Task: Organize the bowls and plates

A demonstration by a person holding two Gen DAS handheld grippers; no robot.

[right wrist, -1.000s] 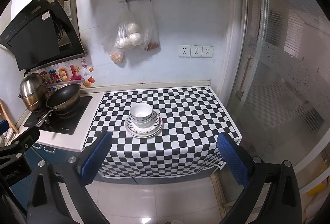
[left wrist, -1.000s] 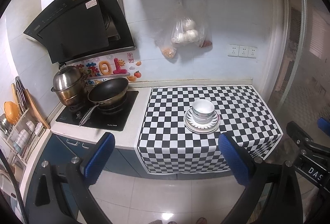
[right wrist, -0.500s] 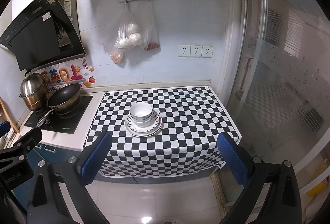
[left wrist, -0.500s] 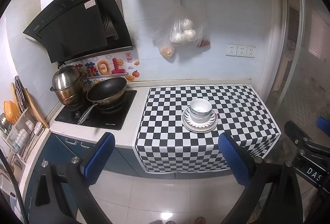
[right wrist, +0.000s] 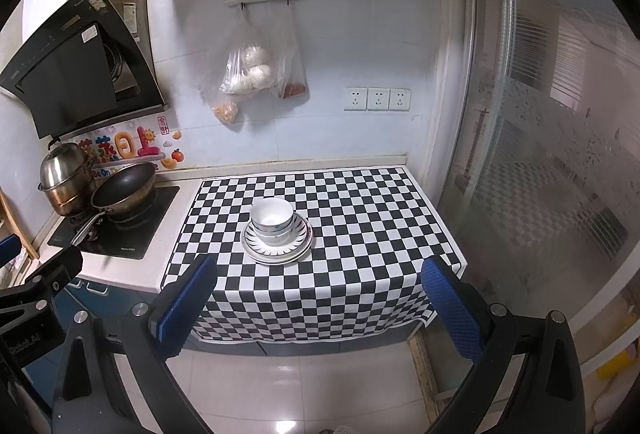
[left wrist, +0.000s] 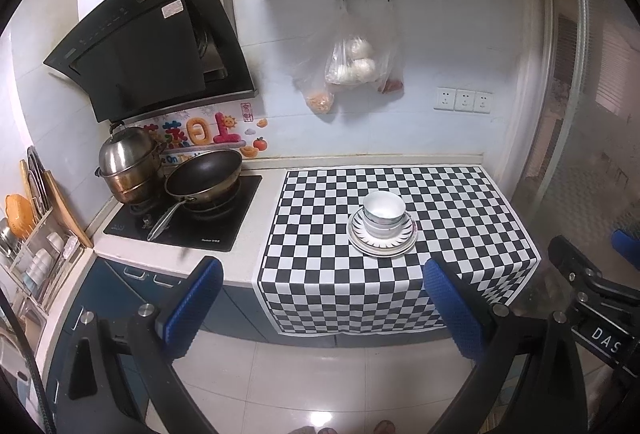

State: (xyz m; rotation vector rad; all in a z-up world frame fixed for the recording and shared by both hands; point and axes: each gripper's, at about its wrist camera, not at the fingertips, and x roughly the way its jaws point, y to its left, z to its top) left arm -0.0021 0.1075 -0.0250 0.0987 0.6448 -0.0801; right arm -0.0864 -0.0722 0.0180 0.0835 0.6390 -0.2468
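**Dishes stacked, both claws empty and held back**

Ahead of both claws, on the checkered cloth covering the table, the bowls sit nested on the plates in one pile. By the look of it, the stacking is done; whether the pile belongs elsewhere cannot be told.

The left claw is spread wide, holding and touching nothing, with the stack well ahead and slightly right of its centre. The right claw is equally wide and empty; from it, the bowls and plates lie ahead, slightly left.
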